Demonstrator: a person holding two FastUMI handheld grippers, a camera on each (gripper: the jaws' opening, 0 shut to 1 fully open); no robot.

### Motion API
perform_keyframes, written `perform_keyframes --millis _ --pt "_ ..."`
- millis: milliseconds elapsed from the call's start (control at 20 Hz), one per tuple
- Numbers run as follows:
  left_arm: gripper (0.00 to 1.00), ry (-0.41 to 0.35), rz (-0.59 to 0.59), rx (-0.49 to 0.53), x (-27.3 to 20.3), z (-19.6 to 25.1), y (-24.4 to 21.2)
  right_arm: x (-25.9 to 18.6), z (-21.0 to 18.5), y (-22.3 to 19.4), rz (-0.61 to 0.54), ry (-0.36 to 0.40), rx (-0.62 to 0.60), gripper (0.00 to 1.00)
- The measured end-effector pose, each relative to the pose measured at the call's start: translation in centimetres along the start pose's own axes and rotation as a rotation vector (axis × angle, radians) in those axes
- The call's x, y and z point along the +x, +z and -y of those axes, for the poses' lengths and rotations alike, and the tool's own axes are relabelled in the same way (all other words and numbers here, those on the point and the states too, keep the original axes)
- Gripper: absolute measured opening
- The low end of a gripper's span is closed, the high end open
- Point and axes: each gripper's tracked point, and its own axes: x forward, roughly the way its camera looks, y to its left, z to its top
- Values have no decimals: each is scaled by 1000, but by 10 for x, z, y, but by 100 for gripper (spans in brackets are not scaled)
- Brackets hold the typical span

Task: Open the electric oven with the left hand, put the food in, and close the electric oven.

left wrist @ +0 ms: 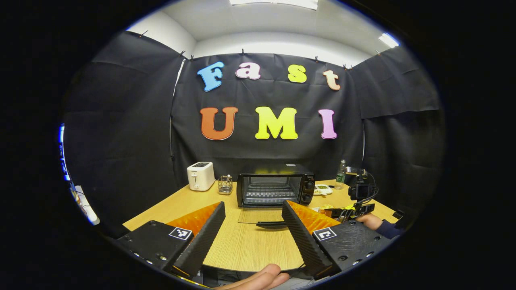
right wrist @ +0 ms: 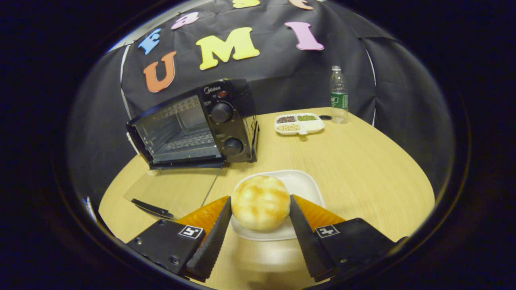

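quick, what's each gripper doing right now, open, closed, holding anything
Left gripper: open, holding nothing, facing the open black electric oven.
Right gripper: fingers closed on the round golden bread bun, above the white square plate.

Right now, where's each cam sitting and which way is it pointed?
Left gripper view: rides the left gripper, held back from the table's near edge, facing the oven head-on, its door dropped open; own jaws apart and empty, a fingertip at the bottom, the right gripper farther off.
Right gripper view: rides the right gripper, low over the white plate, jaws on either side of the bun, facing the oven's knob side.
Shared: oven, open door, compartment tray, bottle, wooden table.
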Motion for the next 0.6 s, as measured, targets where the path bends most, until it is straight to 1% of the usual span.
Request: perform_keyframes --millis 150,300,350,400,500,600 --pt "93 -3 17 4 -2 -3 3 -11 -26 8 9 47 96 85" --pt "93 -16 39 -3 -6 -2 8 -17 -65 14 10 116 185 85" --pt "93 -13 46 -3 -7 -4 10 -17 -76 17 21 125 212 84" --pt "93 -8 54 0 -7 -7 12 -17 -86 23 54 135 243 84" --pt "93 -1 63 6 -8 -10 13 -13 -115 45 159 181 332 84" --pt "94 6 63 9 -7 -15 11 -4 -140 53 202 211 393 84"
